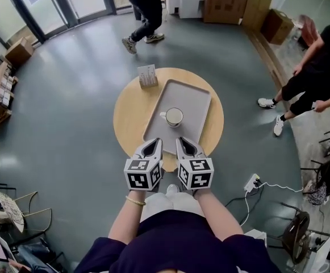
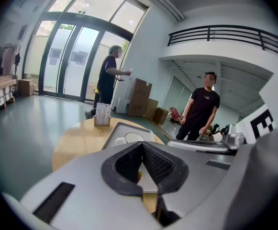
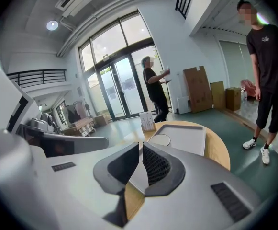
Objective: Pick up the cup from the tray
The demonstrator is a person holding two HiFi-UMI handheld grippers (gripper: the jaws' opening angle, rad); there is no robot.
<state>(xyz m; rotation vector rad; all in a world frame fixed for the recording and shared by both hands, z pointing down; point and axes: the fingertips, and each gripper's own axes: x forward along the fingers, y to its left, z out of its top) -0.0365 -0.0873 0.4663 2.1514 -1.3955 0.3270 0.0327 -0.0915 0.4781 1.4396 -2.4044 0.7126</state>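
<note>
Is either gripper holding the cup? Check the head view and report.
No, the cup stands on the grey tray, clear of the left gripper and the right gripper, both empty at the tray's near end.

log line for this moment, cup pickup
phase: pre-grasp | left gripper: shut, empty | right gripper: shut, empty | cup: upright on tray, untouched
</note>
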